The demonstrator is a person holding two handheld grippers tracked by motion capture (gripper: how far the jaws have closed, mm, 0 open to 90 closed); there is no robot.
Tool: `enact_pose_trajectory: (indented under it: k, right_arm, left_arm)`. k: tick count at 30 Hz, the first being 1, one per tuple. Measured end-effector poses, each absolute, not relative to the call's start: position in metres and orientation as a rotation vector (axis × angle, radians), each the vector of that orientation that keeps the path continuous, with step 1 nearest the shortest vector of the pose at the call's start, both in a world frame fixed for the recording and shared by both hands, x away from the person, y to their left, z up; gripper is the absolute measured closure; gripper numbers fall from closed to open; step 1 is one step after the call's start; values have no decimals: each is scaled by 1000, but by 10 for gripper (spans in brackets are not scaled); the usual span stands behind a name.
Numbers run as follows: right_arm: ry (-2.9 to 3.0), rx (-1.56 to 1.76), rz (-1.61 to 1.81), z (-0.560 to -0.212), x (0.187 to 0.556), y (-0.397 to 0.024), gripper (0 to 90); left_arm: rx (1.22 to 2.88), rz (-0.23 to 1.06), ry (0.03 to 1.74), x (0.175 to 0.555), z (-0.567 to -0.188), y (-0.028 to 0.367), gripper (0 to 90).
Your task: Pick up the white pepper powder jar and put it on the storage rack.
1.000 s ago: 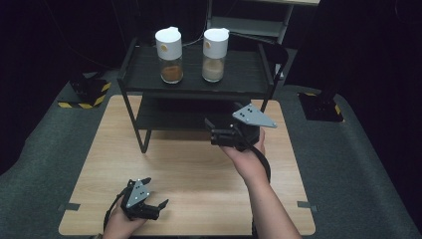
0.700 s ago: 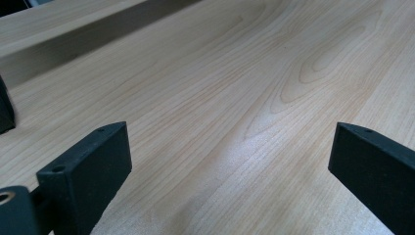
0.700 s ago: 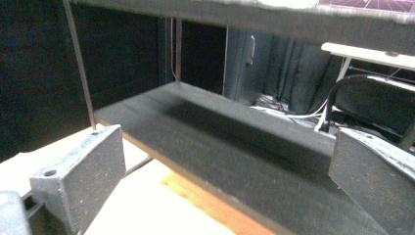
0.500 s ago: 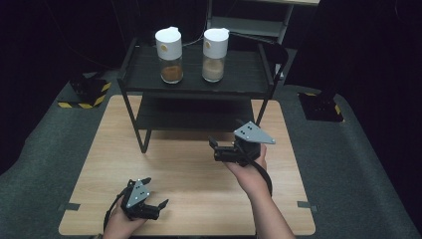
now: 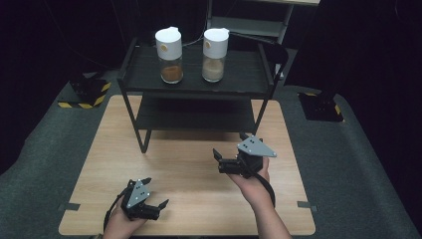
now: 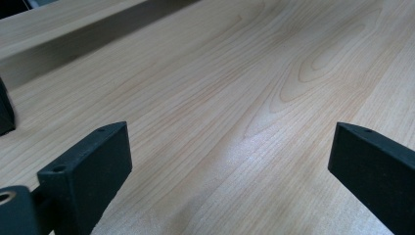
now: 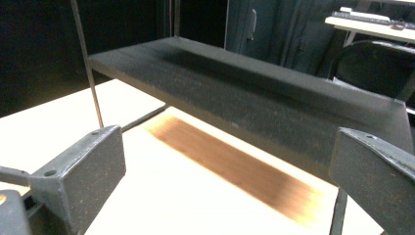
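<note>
Since 1 s ago the right tongs (image 5: 219, 160) have drawn back from the black shelf rack (image 5: 196, 87) toward the person's edge of the worktop (image 5: 189, 174); they were just in front of the rack's lower shelf, and now they hover over bare wood well in front of the rack, off its right front leg. The left tongs (image 5: 154, 196) have stayed put, low at the near edge of the worktop, far in front of the rack's left front leg. On the rack's top shelf stand 2 clear jars with white lids, unmoved: the jar with darker brown contents (image 5: 169, 55) toward the left, the jar with paler contents (image 5: 214, 55) just beside it toward the middle, the 2 close but apart. Both jars are well apart from either pair of tongs, with the whole depth of the rack and a stretch of worktop between. The right tongs stand apart with nothing between them, pointing leftward in the high view; in the right gripper view their jaws frame the underside edge of the rack's lower shelf (image 7: 254, 107) and a blurred brown band on the wood beneath it. The left tongs are likewise spread wide and empty, and the left gripper view looks along pale wood grain (image 6: 254, 98) with nothing lying between the jaws.
</note>
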State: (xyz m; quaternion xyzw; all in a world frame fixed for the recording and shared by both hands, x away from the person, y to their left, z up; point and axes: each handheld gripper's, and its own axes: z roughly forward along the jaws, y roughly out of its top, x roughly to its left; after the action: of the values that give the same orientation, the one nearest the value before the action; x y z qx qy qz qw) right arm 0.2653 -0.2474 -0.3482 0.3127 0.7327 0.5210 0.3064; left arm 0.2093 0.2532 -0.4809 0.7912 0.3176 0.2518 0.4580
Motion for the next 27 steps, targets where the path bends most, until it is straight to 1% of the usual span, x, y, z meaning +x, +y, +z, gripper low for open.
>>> enact_pose_trajectory:
  k: [14, 27]
  right_arm:
    - [1974, 869, 1350, -379, 260, -258, 0]
    - [1996, 929, 1316, -418, 254, -270, 1]
  left_arm:
    - [1950, 620, 779, 209, -481, 253, 28]
    - [1951, 621, 774, 209, -481, 253, 28]
